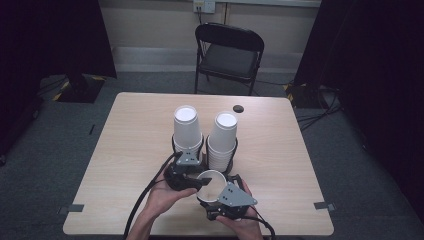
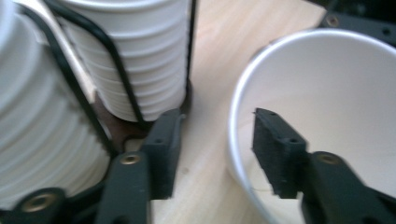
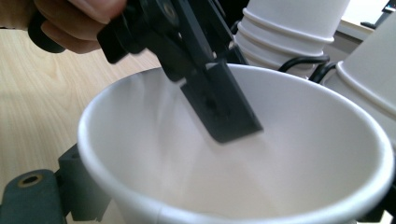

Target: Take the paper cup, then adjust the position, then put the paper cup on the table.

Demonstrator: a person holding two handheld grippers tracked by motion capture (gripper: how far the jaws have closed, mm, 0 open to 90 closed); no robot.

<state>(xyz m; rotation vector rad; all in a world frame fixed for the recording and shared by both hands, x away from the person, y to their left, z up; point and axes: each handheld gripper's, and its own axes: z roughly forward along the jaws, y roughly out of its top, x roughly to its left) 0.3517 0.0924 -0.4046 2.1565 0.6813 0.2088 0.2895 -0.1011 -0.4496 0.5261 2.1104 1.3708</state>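
White paper cup [image 1: 210, 184], upright, seemingly empty

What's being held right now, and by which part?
The right gripper holds a single paper cup by its side wall. The left gripper straddles its rim, jaws apart.

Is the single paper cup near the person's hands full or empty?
Empty: the cup shows a bare white inside, with one jaw of the left tool reaching in over its rim.

A recording lab: black curtains [image 1: 55, 35], lone folding chair [image 1: 229, 52], taped table [image 1: 135, 135], floor cables [image 1: 315, 117]
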